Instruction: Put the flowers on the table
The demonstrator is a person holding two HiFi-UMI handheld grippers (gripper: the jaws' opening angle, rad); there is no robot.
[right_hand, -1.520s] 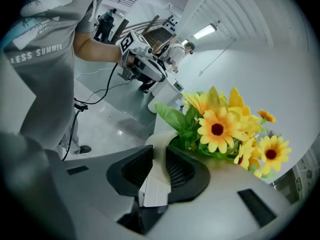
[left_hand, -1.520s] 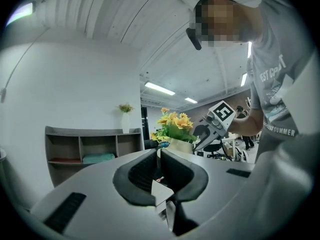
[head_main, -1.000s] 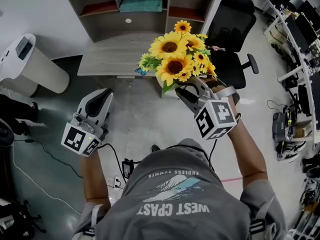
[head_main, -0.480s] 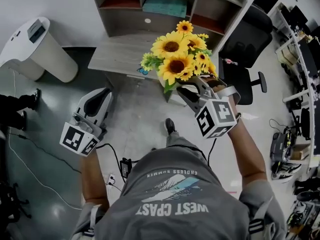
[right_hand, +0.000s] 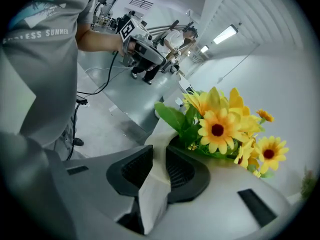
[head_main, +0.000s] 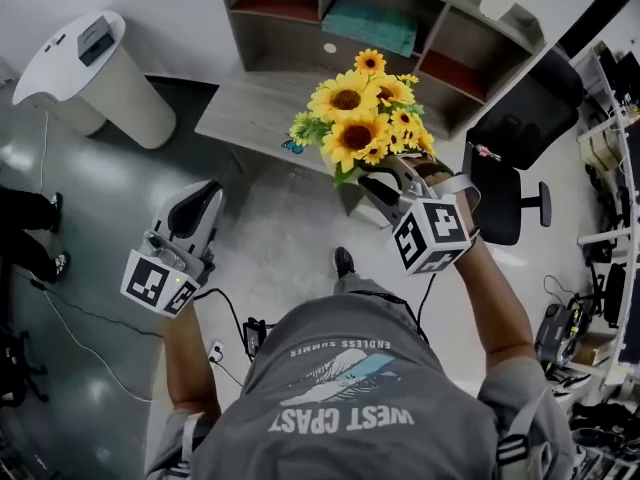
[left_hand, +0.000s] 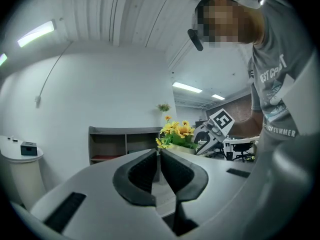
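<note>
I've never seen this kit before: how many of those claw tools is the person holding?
2. The left gripper, shut and empty, hangs over the floor; the right gripper holds the sunflower bouquet by its paper wrapper.

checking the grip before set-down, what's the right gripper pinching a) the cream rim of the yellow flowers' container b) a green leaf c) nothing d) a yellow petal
a: the right gripper is shut on the cream container rim below the yellow flowers
</note>
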